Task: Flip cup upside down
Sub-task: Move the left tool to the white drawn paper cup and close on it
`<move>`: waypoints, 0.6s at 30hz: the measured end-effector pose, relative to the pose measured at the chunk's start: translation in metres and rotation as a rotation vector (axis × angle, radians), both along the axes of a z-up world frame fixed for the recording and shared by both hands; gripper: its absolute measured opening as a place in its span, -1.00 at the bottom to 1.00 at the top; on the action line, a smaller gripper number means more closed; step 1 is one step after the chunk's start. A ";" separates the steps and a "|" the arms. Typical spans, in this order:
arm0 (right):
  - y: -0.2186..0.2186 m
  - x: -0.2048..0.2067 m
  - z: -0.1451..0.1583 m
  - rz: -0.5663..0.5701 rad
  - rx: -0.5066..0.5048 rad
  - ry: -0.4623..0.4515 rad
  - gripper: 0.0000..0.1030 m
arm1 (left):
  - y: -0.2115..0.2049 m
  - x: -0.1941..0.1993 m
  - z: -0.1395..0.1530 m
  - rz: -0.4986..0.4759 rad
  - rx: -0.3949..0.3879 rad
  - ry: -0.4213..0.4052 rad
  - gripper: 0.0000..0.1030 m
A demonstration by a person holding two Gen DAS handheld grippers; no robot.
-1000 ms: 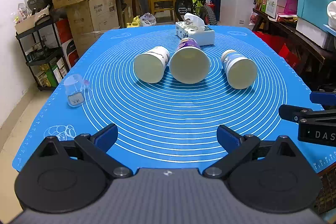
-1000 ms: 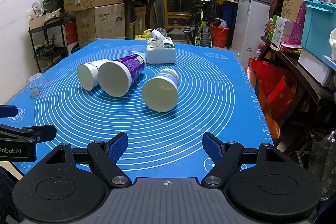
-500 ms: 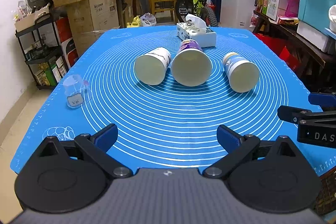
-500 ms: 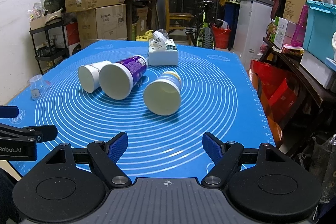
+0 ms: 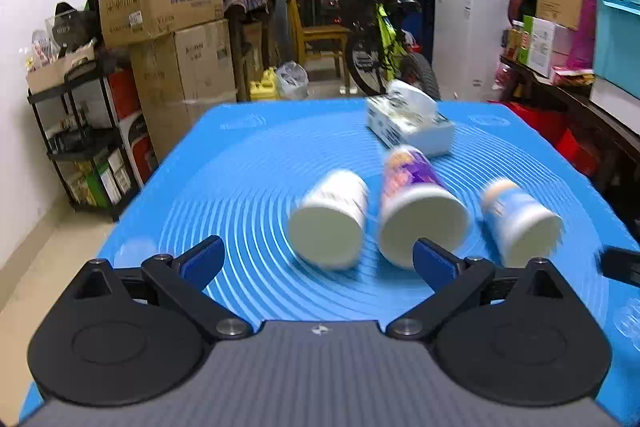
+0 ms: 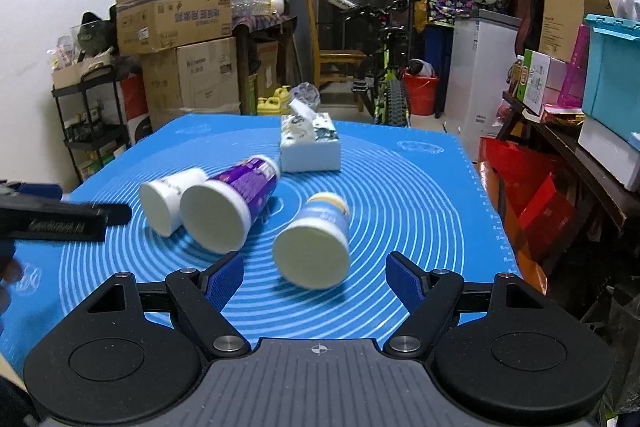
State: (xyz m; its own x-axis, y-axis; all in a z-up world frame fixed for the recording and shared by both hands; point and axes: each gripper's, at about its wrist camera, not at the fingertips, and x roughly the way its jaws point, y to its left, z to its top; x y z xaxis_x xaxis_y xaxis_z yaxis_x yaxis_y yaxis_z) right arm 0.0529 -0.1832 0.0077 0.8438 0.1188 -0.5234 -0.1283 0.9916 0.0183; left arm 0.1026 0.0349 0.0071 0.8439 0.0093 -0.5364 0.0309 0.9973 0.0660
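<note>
Three paper cups lie on their sides on the blue mat (image 5: pixel 248 163), flat ends toward me. A white cup (image 5: pixel 330 223) (image 6: pixel 168 201) is on the left, a purple cup (image 5: pixel 420 211) (image 6: pixel 230 207) in the middle, a blue-and-white cup (image 5: pixel 520 223) (image 6: pixel 316 247) on the right. My left gripper (image 5: pixel 318 257) is open, just in front of the white cup. My right gripper (image 6: pixel 316 273) is open, just in front of the blue-and-white cup. The left view is blurred.
A tissue box (image 5: pixel 412 127) (image 6: pixel 310 143) stands behind the cups. The left gripper's body (image 6: pixel 52 221) shows at the left of the right wrist view. Cardboard boxes (image 5: pixel 160 7), a shelf, a bicycle (image 5: pixel 384 39) and a cluttered side table surround the table.
Both grippers have moved forward toward the cups, which now sit much closer to the fingertips. The left gripper moved fast and its view is blurred. The cups have not moved.
</note>
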 end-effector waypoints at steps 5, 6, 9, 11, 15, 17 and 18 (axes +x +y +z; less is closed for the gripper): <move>-0.005 0.013 -0.001 -0.033 0.001 -0.006 0.58 | 0.011 0.047 -0.009 0.014 -0.005 0.020 0.93; -0.006 0.014 -0.002 -0.039 0.001 -0.006 0.58 | 0.013 0.052 -0.010 0.011 -0.013 0.024 0.93; -0.008 0.018 -0.006 -0.056 -0.003 -0.001 0.58 | 0.015 0.070 -0.015 -0.011 -0.030 0.055 0.92; -0.011 0.019 -0.008 -0.065 -0.006 0.004 0.58 | 0.015 0.079 -0.019 -0.023 -0.034 0.077 0.91; -0.016 0.022 -0.011 -0.078 -0.012 0.011 0.58 | 0.018 0.090 -0.027 -0.031 -0.079 0.116 0.80; -0.018 0.024 -0.012 -0.082 -0.013 0.012 0.58 | 0.020 0.093 -0.028 -0.043 -0.104 0.133 0.78; -0.018 0.024 -0.012 -0.083 -0.013 0.013 0.58 | 0.020 0.094 -0.029 -0.051 -0.112 0.137 0.75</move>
State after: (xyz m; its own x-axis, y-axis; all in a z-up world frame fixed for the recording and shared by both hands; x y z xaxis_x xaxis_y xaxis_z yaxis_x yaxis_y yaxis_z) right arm 0.0773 -0.2012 -0.0047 0.8434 0.0418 -0.5357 -0.0452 0.9990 0.0067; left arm 0.1962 0.0549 -0.0218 0.7607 -0.0978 -0.6417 0.0827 0.9951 -0.0537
